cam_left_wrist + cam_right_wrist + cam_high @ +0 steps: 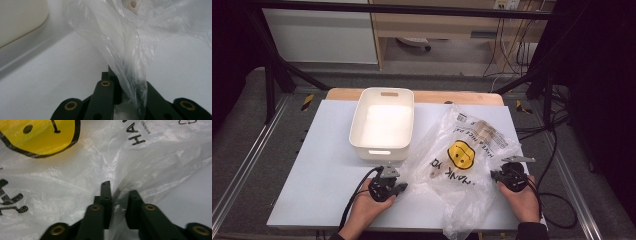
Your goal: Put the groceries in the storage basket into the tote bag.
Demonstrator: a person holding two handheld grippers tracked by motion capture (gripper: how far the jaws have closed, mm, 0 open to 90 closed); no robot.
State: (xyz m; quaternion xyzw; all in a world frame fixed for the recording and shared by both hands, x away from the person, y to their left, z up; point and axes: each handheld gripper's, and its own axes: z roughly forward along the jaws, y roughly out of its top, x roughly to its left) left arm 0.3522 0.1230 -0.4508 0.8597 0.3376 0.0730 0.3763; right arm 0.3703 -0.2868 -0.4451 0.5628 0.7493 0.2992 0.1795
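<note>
A clear plastic bag [447, 142] with a yellow smiley face [462, 155] and black lettering lies crumpled on the white table [327, 165]. Something pale and wooden [484, 131] shows through its far end. My left gripper [404, 186] is at the bag's left edge, and in the left gripper view the gripper [127, 82] is shut on a gathered fold of the bag [120, 37]. My right gripper [497, 175] is at the bag's right edge. In the right gripper view the gripper [118, 195] has its jaws pinched on a ridge of the bag [75, 182], below the smiley face [42, 135].
A white plastic bin [382, 125] stands on the table just beyond my left gripper, and its wall [20, 20] rises at the upper left of the left gripper view. Cables trail from both grippers over the table's near edge. A dark metal frame surrounds the table.
</note>
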